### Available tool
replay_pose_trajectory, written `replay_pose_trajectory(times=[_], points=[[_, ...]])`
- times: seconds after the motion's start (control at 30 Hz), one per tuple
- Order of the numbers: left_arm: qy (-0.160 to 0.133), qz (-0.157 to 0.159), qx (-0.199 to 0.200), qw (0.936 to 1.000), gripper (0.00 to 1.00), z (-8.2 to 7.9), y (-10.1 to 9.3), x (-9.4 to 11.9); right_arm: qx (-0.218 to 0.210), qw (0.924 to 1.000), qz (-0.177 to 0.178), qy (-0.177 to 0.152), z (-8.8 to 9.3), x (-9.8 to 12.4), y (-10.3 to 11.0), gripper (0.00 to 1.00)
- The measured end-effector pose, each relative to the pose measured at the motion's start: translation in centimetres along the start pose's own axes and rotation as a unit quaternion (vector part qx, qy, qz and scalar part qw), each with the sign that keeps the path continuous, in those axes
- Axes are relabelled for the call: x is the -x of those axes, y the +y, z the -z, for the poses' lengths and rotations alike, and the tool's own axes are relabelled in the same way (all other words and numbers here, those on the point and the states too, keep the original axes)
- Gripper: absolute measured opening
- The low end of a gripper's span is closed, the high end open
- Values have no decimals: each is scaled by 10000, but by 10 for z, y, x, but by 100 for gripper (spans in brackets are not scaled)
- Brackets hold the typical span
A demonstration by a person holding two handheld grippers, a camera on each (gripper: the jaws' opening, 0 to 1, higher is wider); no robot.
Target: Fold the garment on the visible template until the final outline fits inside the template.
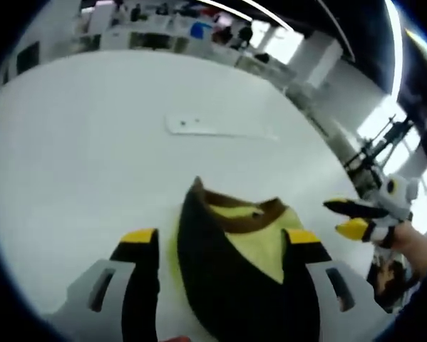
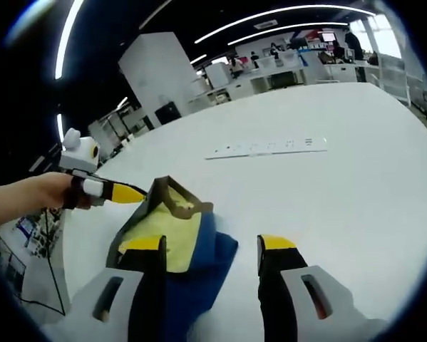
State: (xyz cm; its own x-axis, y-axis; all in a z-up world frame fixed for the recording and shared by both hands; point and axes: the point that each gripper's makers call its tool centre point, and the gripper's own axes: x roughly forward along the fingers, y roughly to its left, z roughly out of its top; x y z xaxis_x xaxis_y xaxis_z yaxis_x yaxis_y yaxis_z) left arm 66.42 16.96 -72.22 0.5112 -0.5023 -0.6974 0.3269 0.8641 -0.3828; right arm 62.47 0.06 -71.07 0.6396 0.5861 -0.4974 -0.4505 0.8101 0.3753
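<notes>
Left gripper view: garment (image 1: 234, 263) is bunched, dark blue outside, yellow lining and brown collar showing, on the white desk (image 1: 92, 142). It sits between the left tongs (image 1: 220, 242) and laps onto the 3 o'clock jaw. The jaws stand wide apart, and I see no cloth pinched, so I read them as released. Likely parked over the pile to pick the next fold edge. Right tongs (image 1: 348, 217) come in at 3 o'clock, held by a hand, tips pointing at the collar side but apart from the cloth here; whether they're clenched I cannot tell from this angle. A long white strip (image 1: 213, 128) lies flat at 12 o'clock, well apart from the garment.

Right gripper view: right tongs (image 2: 209, 246) are spread, nothing between the tips. The garment (image 2: 177, 235) lies at 9–10 o'clock, partly under the 9 o'clock jaw, not gripped. Left tongs (image 2: 124, 192) enter from 9 o'clock with the yellow tip touching the collar edge, which stands lifted there. Looks like that edge is being propped or teased up for a fold; grip unconfirmed. The strip (image 2: 266, 147) is at 12 o'clock. No template outline is discernible on the desk (image 2: 356, 142).
</notes>
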Motion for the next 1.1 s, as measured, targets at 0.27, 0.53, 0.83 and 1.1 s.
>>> replay_pose_trajectory(times=[0.27,0.53,0.83,1.1], points=[[168,-255,1,9995,63,3,5,-12,2,10000,-11,10,1,0,-2,51],[378,-494,90,9980,45,12,9,-17,-30,10000,10,-28,1,2,-4,50],[451,-790,22,9959,29,20,23,-9,-33,10000,-26,54,9,0,-3,50],[318,-1000,-105,9944,26,12,33,3,-88,10000,-46,5,7,-5,-1,50]])
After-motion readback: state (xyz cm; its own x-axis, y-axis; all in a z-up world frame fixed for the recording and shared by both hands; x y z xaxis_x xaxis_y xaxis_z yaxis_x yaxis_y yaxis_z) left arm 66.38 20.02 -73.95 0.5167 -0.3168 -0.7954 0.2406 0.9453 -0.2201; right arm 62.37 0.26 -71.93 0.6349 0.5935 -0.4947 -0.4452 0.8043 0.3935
